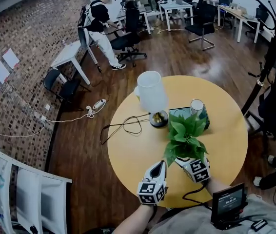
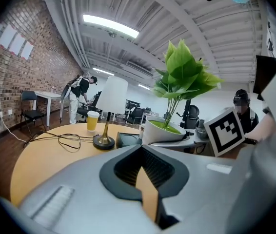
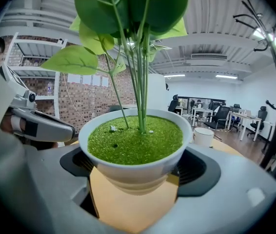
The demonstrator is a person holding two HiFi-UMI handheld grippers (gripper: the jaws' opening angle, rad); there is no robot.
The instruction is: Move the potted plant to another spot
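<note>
The potted plant (image 1: 184, 140) has broad green leaves and a white bowl-shaped pot filled with green moss (image 3: 133, 145). It is at the near side of the round yellow table (image 1: 128, 155). My right gripper (image 1: 183, 162) is shut on the pot, one jaw on each side, and the table top shows under the pot's base in the right gripper view. My left gripper (image 1: 160, 164) hangs just left of the pot with its jaws together and nothing between them. In the left gripper view the pot (image 2: 162, 130) stands to the right, beyond the jaws.
A white-shaded lamp (image 1: 151, 94) with a brass foot stands mid-table, its black cable (image 1: 123, 126) looping left. A paper cup (image 1: 196, 107) sits by a dark box (image 1: 204, 123) behind the plant. A coat rack (image 1: 269, 48) stands at the right. A person (image 1: 101, 23) works far back.
</note>
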